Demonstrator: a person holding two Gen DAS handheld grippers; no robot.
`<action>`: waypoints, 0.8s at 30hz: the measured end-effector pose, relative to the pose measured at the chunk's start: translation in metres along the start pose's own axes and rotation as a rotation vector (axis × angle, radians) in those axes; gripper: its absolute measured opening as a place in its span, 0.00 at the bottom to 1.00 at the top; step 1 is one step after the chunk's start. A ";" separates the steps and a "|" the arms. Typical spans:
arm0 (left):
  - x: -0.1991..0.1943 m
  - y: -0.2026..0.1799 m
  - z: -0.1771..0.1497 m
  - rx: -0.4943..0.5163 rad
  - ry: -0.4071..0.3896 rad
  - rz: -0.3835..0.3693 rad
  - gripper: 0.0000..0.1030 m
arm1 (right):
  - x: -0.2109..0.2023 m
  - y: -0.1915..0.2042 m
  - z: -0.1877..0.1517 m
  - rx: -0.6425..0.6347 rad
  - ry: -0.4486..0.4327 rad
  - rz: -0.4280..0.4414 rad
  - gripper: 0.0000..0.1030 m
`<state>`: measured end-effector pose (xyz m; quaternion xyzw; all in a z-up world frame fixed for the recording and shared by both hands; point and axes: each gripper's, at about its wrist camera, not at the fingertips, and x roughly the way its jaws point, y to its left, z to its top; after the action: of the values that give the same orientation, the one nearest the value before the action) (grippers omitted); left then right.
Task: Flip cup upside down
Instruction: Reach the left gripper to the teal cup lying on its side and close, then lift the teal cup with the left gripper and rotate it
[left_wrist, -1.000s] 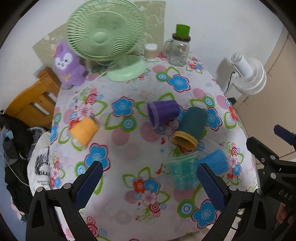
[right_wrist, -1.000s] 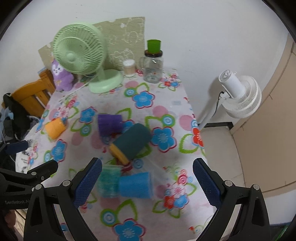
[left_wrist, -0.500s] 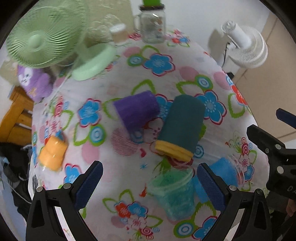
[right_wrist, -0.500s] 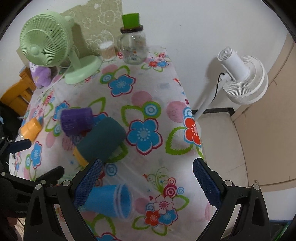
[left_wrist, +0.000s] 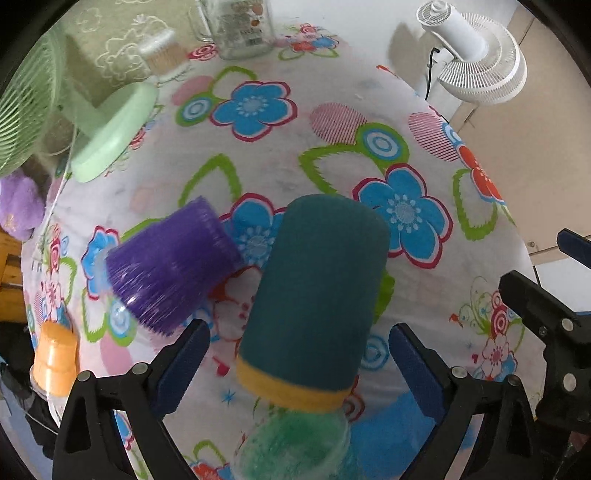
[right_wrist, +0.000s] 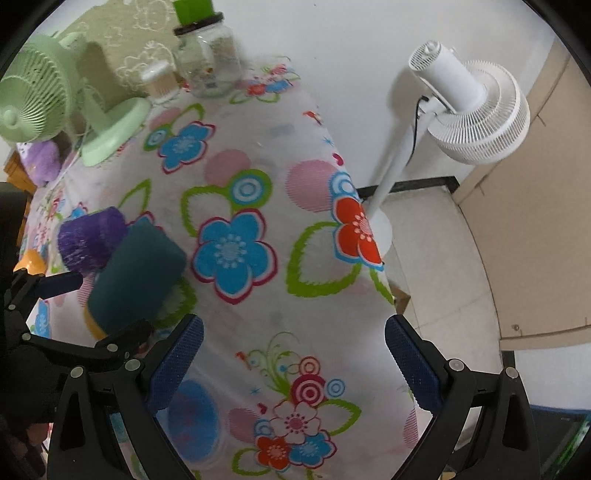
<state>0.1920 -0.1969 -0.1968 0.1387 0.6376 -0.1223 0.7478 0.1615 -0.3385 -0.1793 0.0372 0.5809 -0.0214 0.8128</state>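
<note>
While your left gripper hangs wide open over the flowered tablecloth, its blue-padded fingers straddle the near end of the dark teal cup, one on each side and neither touching it. That cup lies on its side, yellow rim band toward you and closed base pointing to the far side. Against its left flank lies the purple ribbed cup, also tipped over. Just near of the yellow band sits a clear cup with green filling, partly cut off at the bottom edge, and a blue cup shows to its right behind the finger. At the left edge an orange cup lies well apart from the others.

Your right gripper is also spread wide and holds nothing; only bare cloth lies between its fingers. From this side the teal cup sits left of the gripper, the purple one beyond it, and the blue cup lies blurred behind the left finger.

At the far end stand a green desk fan, a glass mug jar with a green lid, and a purple plush toy. A white pedestal fan stands on the floor to the right of the table.
</note>
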 end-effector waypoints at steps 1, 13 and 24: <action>0.003 -0.001 0.002 0.003 0.001 0.000 0.95 | 0.003 -0.002 0.001 0.005 0.005 -0.002 0.97; 0.032 -0.001 0.010 -0.003 0.055 -0.031 0.74 | 0.025 -0.002 0.001 0.014 0.047 0.001 0.97; 0.005 -0.001 0.003 -0.001 0.000 -0.014 0.71 | 0.013 0.002 -0.002 0.004 0.032 0.001 0.97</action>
<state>0.1954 -0.1988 -0.2017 0.1338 0.6387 -0.1274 0.7470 0.1640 -0.3362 -0.1917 0.0392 0.5937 -0.0216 0.8034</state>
